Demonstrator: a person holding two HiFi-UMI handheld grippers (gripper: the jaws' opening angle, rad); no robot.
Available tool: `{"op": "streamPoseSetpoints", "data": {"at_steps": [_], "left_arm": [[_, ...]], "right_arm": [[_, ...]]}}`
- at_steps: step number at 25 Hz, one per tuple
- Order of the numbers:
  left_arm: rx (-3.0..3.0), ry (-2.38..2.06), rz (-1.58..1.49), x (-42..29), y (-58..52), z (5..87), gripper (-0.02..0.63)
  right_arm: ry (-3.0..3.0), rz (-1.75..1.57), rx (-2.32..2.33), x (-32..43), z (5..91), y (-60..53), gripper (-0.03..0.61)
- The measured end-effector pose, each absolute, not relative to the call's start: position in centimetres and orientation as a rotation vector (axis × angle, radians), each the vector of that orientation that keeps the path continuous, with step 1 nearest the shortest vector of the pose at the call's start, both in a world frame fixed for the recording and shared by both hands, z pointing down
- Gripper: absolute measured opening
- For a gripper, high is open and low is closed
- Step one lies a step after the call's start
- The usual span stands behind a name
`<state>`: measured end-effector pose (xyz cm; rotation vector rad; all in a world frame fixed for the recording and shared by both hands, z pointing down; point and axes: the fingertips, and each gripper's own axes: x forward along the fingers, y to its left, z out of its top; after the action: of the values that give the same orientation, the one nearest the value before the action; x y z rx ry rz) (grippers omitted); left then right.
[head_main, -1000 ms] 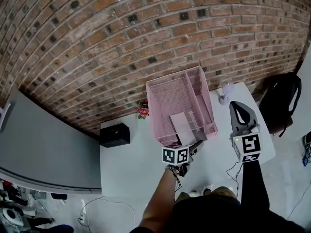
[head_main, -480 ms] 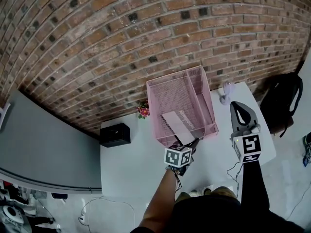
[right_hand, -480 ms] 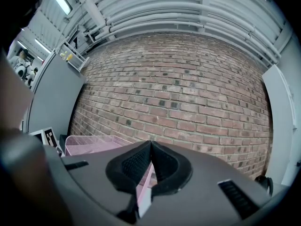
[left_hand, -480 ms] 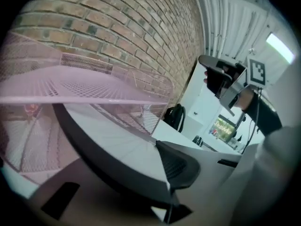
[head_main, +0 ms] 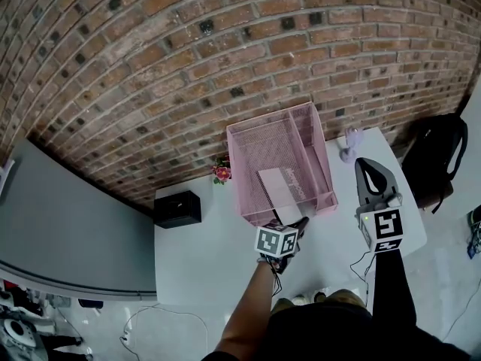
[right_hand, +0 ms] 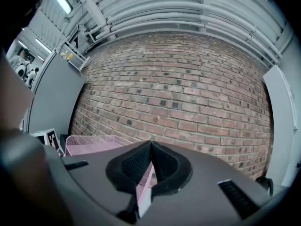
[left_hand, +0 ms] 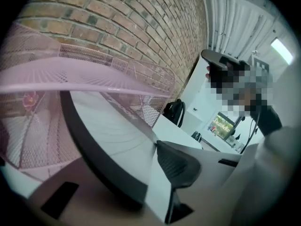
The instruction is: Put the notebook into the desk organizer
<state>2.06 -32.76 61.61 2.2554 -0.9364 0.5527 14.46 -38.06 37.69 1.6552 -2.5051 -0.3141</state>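
The notebook (head_main: 278, 190) is lying in the large compartment of the pink mesh desk organizer (head_main: 234, 168), its near end at the front rim. The left gripper's (head_main: 299, 224) jaws are being closed on that end, with one pad touching the cover. The right gripper's (head_main: 365, 162) jaws are being held together, with nothing between them, just right of the organizer. Black-and-white square markers are being shown on both cubes. A black box (head_main: 178, 209) and flowers (head_main: 221, 173) are being carried by the white worktop (head_main: 203, 254).

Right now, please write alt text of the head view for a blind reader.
Seen from above, the left claw is closing on the near edge of a pale notebook that sits mostly inside a pink mesh desk organizer on a white table. The right claw, shut and empty, hovers right of it; a brick wall stands behind.
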Motion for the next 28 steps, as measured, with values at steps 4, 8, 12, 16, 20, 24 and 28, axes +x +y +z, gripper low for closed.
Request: {"op": "streamPoseSetpoints", "data": {"at_steps": [4, 8, 12, 16, 20, 24, 28], "left_arm": [[2.251, -1.062, 0.736, 0.4, -33.1, 62.6, 0.183], [2.231, -1.102, 0.885, -0.6, -32.5, 64.0, 0.235], [2.228, -1.118, 0.862, -1.2, -32.2, 63.8, 0.245], [2.221, -1.088, 0.847, -1.4, -31.2, 63.3, 0.245], [2.216, -1.069, 0.842, -1.7, -30.0, 63.7, 0.245], [2.223, -1.057, 0.848, -2.1, -28.9, 63.9, 0.243], [2.224, -1.044, 0.879, -2.5, -27.6, 63.7, 0.225]], "right_arm": [[-2.507, -0.321, 1.651, 14.3, 37.5, -37.9, 0.023], [-2.511, -0.324, 1.654, 14.0, 37.2, -37.8, 0.021], [-2.519, -0.325, 1.642, 13.3, 37.3, -37.4, 0.022], [-2.529, -0.324, 1.624, 12.4, 37.4, -36.8, 0.022], [-2.533, -0.325, 1.619, 11.7, 37.3, -36.1, 0.021], [-2.533, -0.322, 1.617, 11.0, 37.4, -35.1, 0.022], [-2.527, -0.307, 1.617, 10.7, 37.7, -34.2, 0.022]]}}
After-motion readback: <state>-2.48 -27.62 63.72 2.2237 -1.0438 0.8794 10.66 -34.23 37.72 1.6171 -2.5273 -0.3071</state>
